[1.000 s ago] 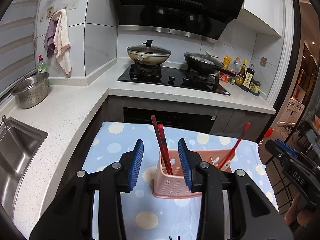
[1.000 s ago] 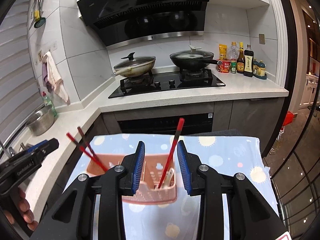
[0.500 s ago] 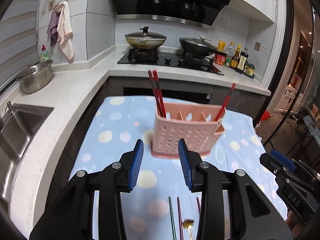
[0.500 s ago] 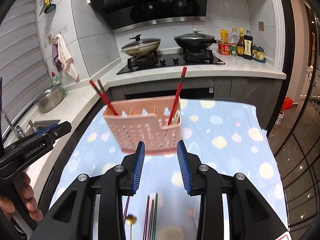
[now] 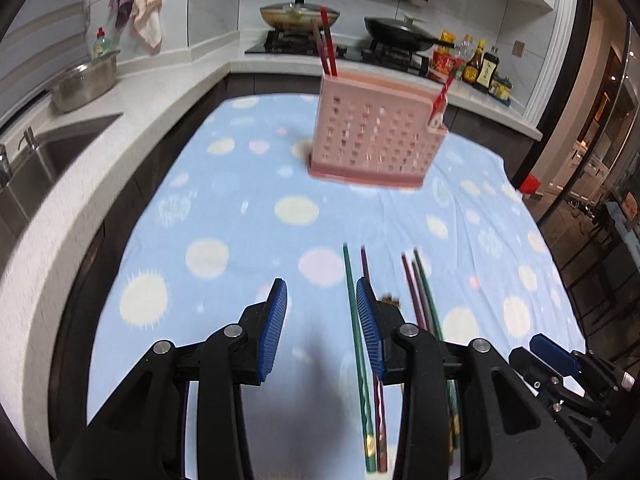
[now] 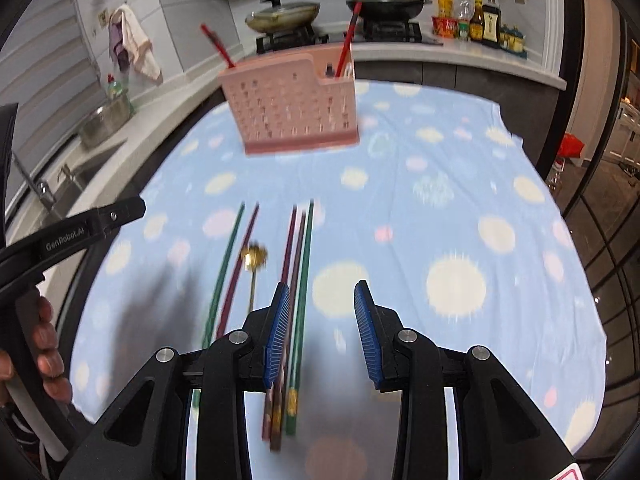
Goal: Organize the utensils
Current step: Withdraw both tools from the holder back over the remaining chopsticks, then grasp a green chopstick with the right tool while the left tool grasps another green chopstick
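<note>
The pink caddy (image 5: pixel 376 136) stands upright at the far middle of the dotted cloth (image 5: pixel 224 216), with two red chopsticks (image 5: pixel 326 46) leaning in its left end and one more (image 6: pixel 346 46) at its right end. Loose chopsticks (image 6: pixel 298 296) and a gold spoon (image 6: pixel 253 264) lie flat near the grippers, long axes running toward the caddy. Both the left gripper (image 5: pixel 321 326) and the right gripper (image 6: pixel 322 330) hang wide and empty, now pulled back from the caddy, which was between their fingers a second ago.

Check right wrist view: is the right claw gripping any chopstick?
No. The right claw is open and empty, and the chopsticks lie flat on the cloth beneath its left finger.
</note>
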The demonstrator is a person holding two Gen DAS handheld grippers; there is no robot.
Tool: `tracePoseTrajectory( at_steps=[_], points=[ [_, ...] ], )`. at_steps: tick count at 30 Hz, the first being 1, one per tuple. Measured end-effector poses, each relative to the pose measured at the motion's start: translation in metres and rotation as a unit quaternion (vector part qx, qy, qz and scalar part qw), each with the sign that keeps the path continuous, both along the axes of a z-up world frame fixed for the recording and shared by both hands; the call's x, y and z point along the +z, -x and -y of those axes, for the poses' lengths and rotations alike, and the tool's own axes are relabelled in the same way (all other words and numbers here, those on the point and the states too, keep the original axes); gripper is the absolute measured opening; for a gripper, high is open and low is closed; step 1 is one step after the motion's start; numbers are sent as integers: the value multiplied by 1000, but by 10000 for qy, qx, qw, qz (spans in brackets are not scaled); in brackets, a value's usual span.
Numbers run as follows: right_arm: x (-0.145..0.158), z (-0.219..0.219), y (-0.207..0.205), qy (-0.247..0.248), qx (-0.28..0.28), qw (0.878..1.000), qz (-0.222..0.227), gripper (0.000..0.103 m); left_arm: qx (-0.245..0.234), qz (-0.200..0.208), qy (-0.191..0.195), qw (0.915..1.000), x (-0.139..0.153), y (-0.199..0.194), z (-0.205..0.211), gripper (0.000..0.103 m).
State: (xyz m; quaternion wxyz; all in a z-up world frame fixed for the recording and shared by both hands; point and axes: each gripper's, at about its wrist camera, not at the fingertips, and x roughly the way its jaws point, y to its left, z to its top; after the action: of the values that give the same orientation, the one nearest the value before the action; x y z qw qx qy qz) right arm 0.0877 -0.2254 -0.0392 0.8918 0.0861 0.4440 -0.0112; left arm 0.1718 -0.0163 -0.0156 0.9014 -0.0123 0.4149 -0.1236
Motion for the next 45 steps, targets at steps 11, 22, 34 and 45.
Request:
tracePoseTrajectory(
  at_steps=[11,22,34,45],
  points=[
    [-45,-19,35,2,268,9983,-515,33,-133,-535,-179,9983,-53,51,0,34],
    [-54,-22,31,-58,315,9975,-623,22,-278,-739,-201,9967,-70,74,4,34],
    [-62,-21,27,-48,267,9975,-659,11,-471,-821,-205,9953,-77,78,15,34],
    [-62,-18,28,-81,224,9975,-663,7,-546,-890,-249,9942,-84,77,19,34]
  ],
)
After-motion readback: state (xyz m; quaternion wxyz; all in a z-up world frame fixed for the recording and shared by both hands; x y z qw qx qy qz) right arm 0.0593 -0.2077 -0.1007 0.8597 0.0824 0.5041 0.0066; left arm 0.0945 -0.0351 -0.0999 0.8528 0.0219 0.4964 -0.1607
